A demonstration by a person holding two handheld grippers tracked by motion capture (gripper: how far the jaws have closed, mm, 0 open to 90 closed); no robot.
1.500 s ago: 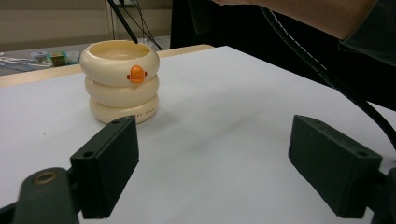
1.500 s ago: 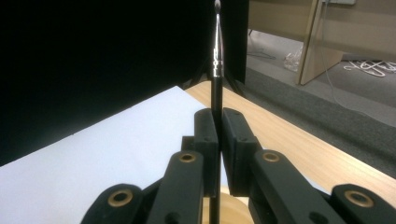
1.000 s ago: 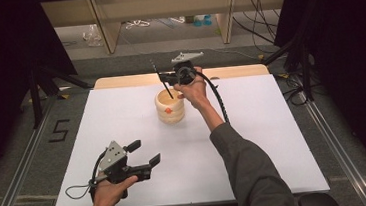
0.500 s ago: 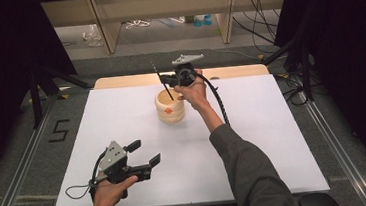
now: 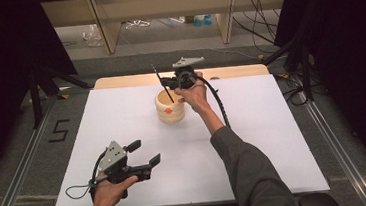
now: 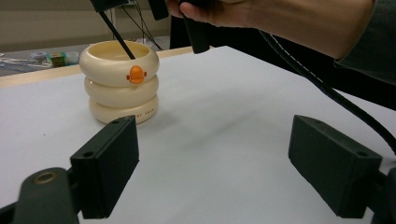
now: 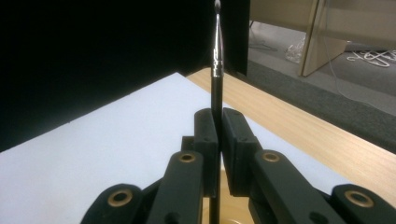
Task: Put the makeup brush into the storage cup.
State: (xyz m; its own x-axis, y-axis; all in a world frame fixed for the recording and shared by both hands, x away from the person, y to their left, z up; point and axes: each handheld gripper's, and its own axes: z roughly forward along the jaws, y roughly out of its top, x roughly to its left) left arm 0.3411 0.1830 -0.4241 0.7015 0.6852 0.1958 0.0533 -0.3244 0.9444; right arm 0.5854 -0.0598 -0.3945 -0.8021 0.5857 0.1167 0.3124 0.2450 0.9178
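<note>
At the far centre of the white table (image 5: pixel 254 142), the right gripper (image 5: pixel 168 80) holds a thin black brush (image 5: pixel 161 83) w/ its jaws clamped tight on the handle; the right gripper view shows the two pads pressed on either side of the brush (image 7: pixel 216 70), bristle tip pointing up & away. The brush's lower end dips inside a cream pot (image 5: pixel 169 105) made of three stacked rings w/ a small orange mark on the front, standing upright on the table just in front of the wooden edge strip (image 5: pixel 119 81). Seen from the left gripper view, the pot (image 6: pixel 119 79) sits at upper left, the brush (image 6: pixel 116 35) slanting into its mouth, the right hand (image 6: pixel 224 11) above. The left gripper (image 5: pixel 143 154) hovers near the table's front-left corner, well apart from the pot, jaws spread wide w/ nothing between them. A cable (image 5: pixel 219 107) trails from the right gripper along the sleeve.
</note>
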